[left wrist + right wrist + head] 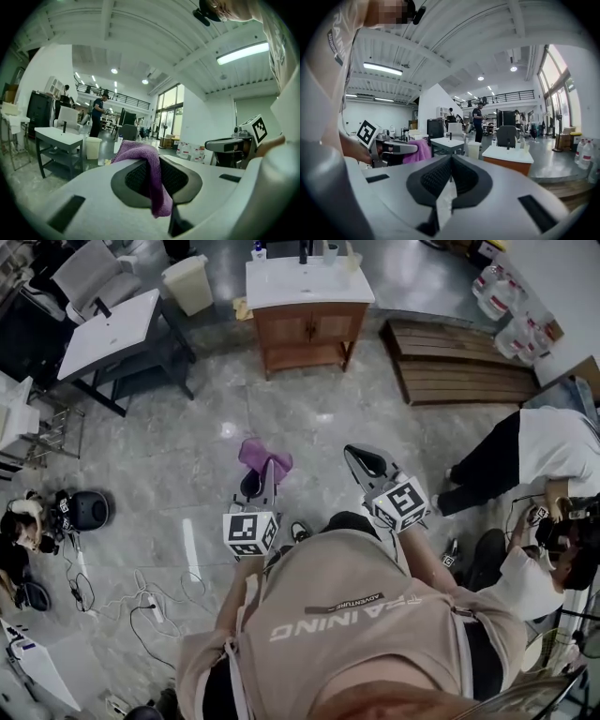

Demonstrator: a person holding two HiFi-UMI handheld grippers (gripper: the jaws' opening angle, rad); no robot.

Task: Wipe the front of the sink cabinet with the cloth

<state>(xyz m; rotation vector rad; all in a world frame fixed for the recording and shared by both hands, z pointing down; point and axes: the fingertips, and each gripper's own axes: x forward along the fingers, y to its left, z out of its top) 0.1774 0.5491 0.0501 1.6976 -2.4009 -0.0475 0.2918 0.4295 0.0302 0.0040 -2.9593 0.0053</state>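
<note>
Carrying the purple cloth (149, 164) pinched thinly by the fingers of our left gripper (266, 472), right gripper (450, 161) closed on nothing, we risk it slipping free against the sink cabinet (309, 332).

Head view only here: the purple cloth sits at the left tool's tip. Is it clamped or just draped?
Observer: Clamped. In the left gripper view, the left tool is shut on the purple cloth, which hangs down between the pads.
Operator: Right tool carrying anything?
Observer: No. The right gripper view shows the right tool with its tips together and nothing between them.
Operator: Sink cabinet in line?
Observer: In the right gripper view, the sink cabinet stands ahead, a little right of the tips, across bare floor. No contact.
</note>
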